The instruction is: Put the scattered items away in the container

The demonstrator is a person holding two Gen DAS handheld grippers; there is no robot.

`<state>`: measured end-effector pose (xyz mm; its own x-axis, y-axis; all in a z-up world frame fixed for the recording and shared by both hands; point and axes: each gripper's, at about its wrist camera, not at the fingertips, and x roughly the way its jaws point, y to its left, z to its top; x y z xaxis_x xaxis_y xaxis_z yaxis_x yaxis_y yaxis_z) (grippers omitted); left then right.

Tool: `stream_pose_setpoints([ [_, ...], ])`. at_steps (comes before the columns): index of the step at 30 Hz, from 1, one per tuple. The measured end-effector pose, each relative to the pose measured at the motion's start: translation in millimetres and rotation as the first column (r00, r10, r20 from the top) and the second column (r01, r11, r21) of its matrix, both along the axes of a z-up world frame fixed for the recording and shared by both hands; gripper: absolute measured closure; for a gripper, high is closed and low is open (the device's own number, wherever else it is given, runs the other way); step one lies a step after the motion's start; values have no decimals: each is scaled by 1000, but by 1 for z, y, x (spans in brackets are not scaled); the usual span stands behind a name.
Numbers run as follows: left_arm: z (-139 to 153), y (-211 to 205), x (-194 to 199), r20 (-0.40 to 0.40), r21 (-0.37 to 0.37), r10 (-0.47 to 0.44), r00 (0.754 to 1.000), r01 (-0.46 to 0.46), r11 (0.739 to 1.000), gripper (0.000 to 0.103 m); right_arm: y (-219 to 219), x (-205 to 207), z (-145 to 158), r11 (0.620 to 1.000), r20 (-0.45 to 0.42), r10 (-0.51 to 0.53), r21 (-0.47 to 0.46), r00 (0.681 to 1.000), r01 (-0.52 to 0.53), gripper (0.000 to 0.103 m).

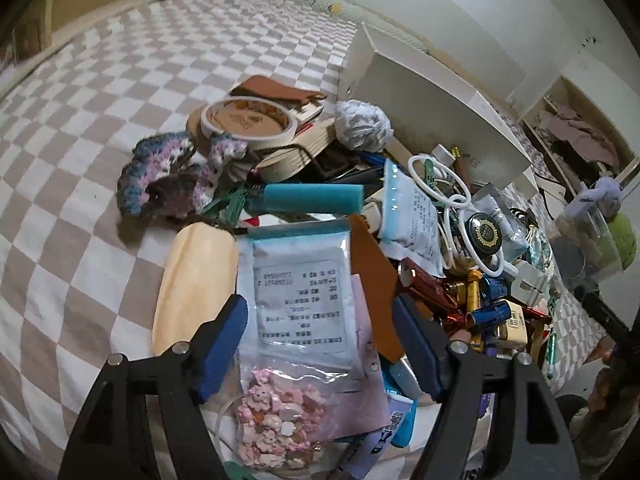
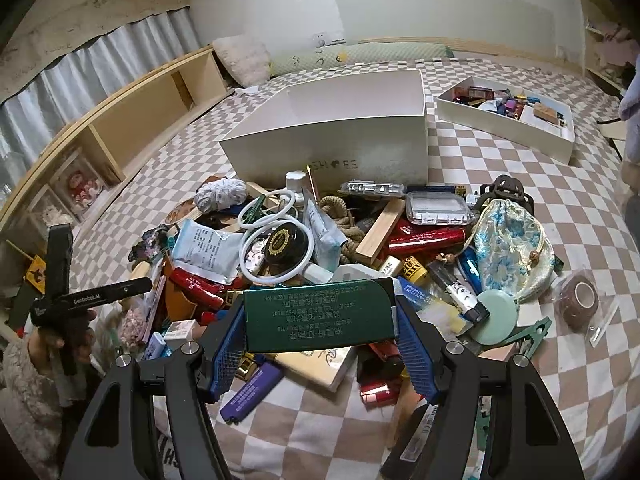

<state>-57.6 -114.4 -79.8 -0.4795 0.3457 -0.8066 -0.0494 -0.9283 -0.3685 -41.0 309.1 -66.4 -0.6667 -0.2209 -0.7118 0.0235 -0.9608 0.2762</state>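
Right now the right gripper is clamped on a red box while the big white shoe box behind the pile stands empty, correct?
Not quite. In the right wrist view the right gripper is clamped on a dark green box, not a red one. The rest holds: the big white shoe box behind the pile shows only bare inner walls.

A bed (image 2: 500,184) under a beige-and-white checked cover carries everything. On it stands a tall white box (image 2: 332,148), open at the top, and beside it to the right a shallow white tray (image 2: 520,132) (already holding small items). In front of the box spreads a heap of clutter (image 2: 328,248). A floral drawstring pouch (image 2: 512,248) rests at its right edge, and a brown tape roll (image 2: 582,300) in a clear wrapper lies just apart on the cover. A crocheted piece (image 1: 172,180) lies at the heap's left edge.
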Motion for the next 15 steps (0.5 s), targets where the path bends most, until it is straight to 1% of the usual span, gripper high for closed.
stream_pose_setpoints([
  [2,-2,-2,-2,19,17,-9,1000,9,1000,28,0,-1,-2,1000,5,1,0,1000,-1,33],
  [4,-4,0,-5,32,11,-25,999,24,1000,28,0,-3,-4,1000,10,2,-3,1000,-2,33],
  [6,-7,6,-7,47,-21,-45,998,46,999,28,1,-5,-7,1000,17,2,-9,1000,-2,33],
  [8,-7,10,-8,42,-57,-51,998,53,997,28,1,-6,-8,1000,21,3,-8,1000,-3,33],
  [15,-10,16,-12,52,-129,-24,998,30,991,28,3,-9,-12,1000,32,9,-11,999,-9,33],
])
